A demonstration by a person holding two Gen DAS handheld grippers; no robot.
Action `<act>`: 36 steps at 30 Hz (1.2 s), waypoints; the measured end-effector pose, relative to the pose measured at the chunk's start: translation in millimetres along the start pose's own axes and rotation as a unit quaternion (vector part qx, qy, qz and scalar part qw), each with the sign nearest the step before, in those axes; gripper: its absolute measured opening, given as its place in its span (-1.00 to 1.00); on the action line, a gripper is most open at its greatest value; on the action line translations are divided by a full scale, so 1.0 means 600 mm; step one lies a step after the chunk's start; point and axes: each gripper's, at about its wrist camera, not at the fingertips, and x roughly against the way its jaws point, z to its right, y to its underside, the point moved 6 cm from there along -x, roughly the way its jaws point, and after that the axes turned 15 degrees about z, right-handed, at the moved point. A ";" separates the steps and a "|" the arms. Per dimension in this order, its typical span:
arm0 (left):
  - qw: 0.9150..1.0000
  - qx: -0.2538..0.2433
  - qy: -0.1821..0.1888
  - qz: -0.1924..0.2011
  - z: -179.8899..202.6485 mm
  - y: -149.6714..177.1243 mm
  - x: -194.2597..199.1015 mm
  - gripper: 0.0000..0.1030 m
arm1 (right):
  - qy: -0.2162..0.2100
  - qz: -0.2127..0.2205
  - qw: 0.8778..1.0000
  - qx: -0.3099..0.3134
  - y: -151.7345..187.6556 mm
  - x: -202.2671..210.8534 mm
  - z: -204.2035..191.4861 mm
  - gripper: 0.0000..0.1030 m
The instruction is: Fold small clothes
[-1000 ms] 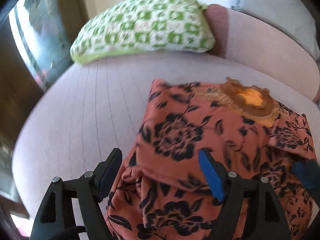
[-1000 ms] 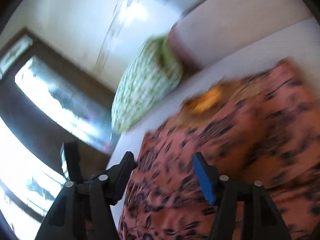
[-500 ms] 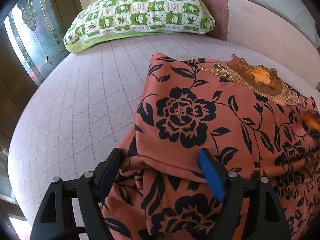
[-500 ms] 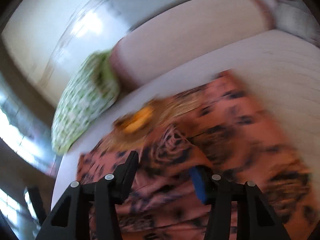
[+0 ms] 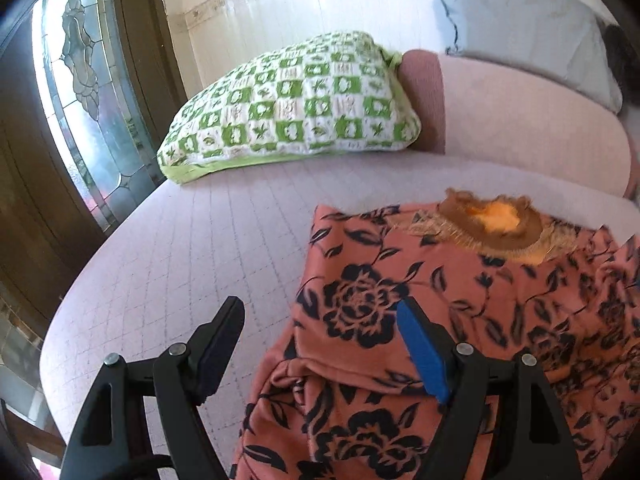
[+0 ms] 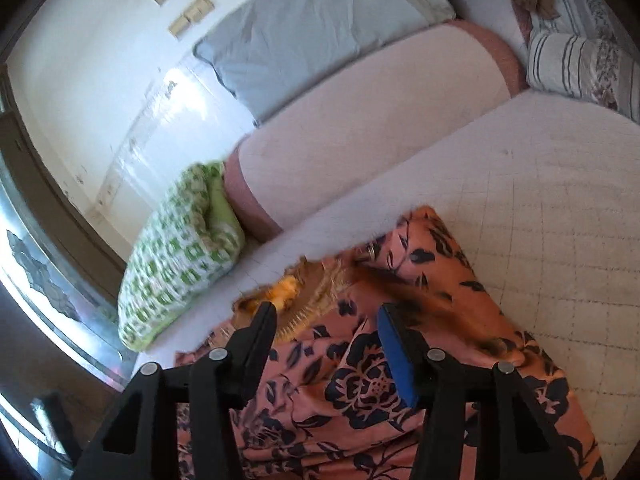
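An orange-pink garment with black flowers (image 5: 460,320) lies partly folded on the pale pink sofa seat (image 5: 192,264), its embroidered brown and yellow neckline (image 5: 492,224) toward the backrest. My left gripper (image 5: 320,320) is open and empty, raised above the garment's left edge. In the right wrist view the same garment (image 6: 400,392) lies below my right gripper (image 6: 328,320), which is open and empty, above the cloth near the neckline (image 6: 288,292).
A green and white checked cushion (image 5: 288,108) rests at the seat's back left, also in the right wrist view (image 6: 180,252). A pale blue pillow (image 6: 304,32) sits on the backrest (image 6: 360,128). Striped cushions (image 6: 584,64) lie far right. A glass door (image 5: 80,92) is at left.
Both grippers have lifted and pulled back from the garment. The left one has shifted left, so its left finger is now over bare seat. The right one has swung toward the neckline.
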 end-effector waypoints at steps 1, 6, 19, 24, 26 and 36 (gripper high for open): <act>1.000 0.001 0.002 0.003 0.002 -0.002 0.002 0.53 | 0.006 -0.019 1.000 -0.002 0.009 -0.013 0.005 0.09; 1.000 0.008 0.020 0.010 0.014 -0.012 0.011 0.53 | 0.069 -0.060 0.996 -0.011 0.033 -0.045 0.052 0.09; 0.997 0.007 0.079 0.002 0.088 -0.019 0.033 0.53 | 0.028 -0.021 0.999 0.032 0.013 -0.023 -0.003 0.09; 0.996 0.007 0.089 0.002 0.105 -0.020 0.038 0.54 | 0.021 -0.011 0.998 0.054 0.008 -0.012 -0.017 0.09; 0.996 0.005 0.091 0.001 0.110 -0.019 0.039 0.53 | 0.022 -0.009 0.998 0.061 0.006 -0.012 -0.019 0.10; 0.996 0.003 0.092 0.000 0.116 -0.017 0.040 0.53 | 0.024 -0.013 0.998 0.058 0.007 -0.015 -0.013 0.09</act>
